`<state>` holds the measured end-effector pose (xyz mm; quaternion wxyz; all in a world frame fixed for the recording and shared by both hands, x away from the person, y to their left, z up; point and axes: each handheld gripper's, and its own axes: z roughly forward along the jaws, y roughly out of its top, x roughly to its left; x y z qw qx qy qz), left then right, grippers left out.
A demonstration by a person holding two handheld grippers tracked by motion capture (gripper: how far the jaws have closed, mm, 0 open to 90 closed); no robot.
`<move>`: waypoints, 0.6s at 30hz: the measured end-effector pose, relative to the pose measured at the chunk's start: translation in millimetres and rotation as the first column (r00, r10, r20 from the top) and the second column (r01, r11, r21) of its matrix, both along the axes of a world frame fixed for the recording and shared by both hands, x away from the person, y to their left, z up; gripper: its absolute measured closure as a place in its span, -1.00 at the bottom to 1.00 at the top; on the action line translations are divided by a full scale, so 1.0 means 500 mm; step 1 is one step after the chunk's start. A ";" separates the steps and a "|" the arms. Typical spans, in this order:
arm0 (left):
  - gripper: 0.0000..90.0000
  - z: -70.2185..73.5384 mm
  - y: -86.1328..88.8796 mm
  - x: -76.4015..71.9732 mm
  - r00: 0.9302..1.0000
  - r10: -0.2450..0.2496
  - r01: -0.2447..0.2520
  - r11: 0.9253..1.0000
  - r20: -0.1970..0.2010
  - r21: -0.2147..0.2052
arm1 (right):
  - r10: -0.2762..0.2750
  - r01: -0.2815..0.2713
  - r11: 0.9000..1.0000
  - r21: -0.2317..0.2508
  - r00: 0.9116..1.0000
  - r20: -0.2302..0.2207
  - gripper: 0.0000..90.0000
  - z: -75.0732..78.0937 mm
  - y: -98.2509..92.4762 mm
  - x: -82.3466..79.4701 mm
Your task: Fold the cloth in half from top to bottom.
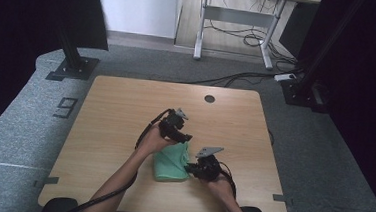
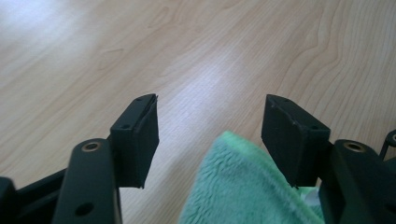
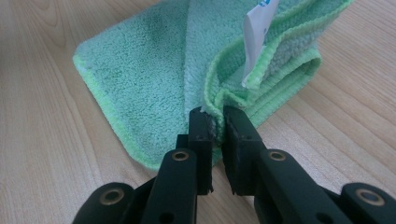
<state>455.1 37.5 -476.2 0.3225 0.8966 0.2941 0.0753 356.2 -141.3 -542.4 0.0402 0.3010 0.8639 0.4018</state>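
Right gripper view shows the right gripper [image 3: 215, 122] with its jaws pressed together on a bunched edge of the soft green microfibre cloth [image 3: 154, 79], just below a white care label [image 3: 256, 39]. Left gripper view shows the left gripper [image 2: 210, 122] with jaws apart; a rounded fold of the cloth lies between them, near the right pad, but no pad presses on it. I judge the step in hand is folding: one side is pinned and the free gripper is lining up for a second hold. Next it must close on that fold without catching only the top layer. In the high view the cloth [image 1: 168, 164] lies on the light wooden table [image 1: 126, 106] near the person's edge, so little room remains toward the person, while much bare wood is open on the far side
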 end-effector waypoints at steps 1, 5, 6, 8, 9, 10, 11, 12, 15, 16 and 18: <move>-0.12 -0.004 -0.003 0.001 1.000 0.003 -0.003 1.000 -0.001 0.012 | 0.000 0.000 1.000 0.001 1.000 0.001 0.80 0.000 0.000 0.000; 0.04 -0.019 -0.005 0.009 0.999 0.017 -0.016 0.999 -0.036 0.033 | 0.002 -0.002 1.000 0.005 1.000 -0.001 0.80 -0.001 -0.001 0.001; 0.11 -0.022 -0.005 0.010 0.999 0.022 -0.020 0.999 -0.050 0.031 | 0.002 -0.002 1.000 0.006 1.000 -0.001 0.80 -0.001 -0.001 0.001; 0.25 -0.024 -0.003 0.012 0.997 0.020 -0.018 0.999 -0.068 0.031 | 0.000 0.000 1.000 0.006 1.000 -0.003 0.80 -0.001 -0.001 0.001; 0.34 -0.025 -0.003 0.012 0.996 0.020 -0.018 0.999 -0.082 0.031 | 0.000 0.000 1.000 0.006 1.000 -0.003 0.80 -0.001 -0.001 0.001; 0.42 -0.025 -0.003 0.012 0.996 0.016 -0.013 0.999 -0.093 0.031 | 0.001 -0.001 1.000 0.006 1.000 -0.003 0.80 -0.001 -0.001 0.002; 0.49 -0.026 -0.003 0.012 0.995 0.014 -0.010 0.999 -0.103 0.032 | 0.001 -0.001 1.000 0.006 1.000 -0.003 0.80 -0.001 -0.001 0.002; 0.58 -0.026 -0.004 0.012 0.994 0.010 -0.006 0.999 -0.111 0.034 | 0.001 -0.001 1.000 0.006 1.000 -0.003 0.80 -0.001 -0.002 0.002; 0.85 -0.029 -0.004 0.011 0.993 0.003 0.003 0.999 -0.121 0.043 | 0.002 -0.001 1.000 0.005 1.000 -0.002 0.80 -0.001 -0.001 0.002; 0.91 -0.029 -0.005 0.010 0.993 0.002 0.004 0.999 -0.121 0.048 | 0.001 -0.001 1.000 0.004 1.000 -0.002 0.80 -0.001 -0.001 0.002; 0.95 -0.027 -0.002 0.008 0.993 0.001 0.005 0.999 -0.117 0.048 | 0.002 -0.002 1.000 0.005 1.000 -0.002 0.79 -0.001 -0.002 0.002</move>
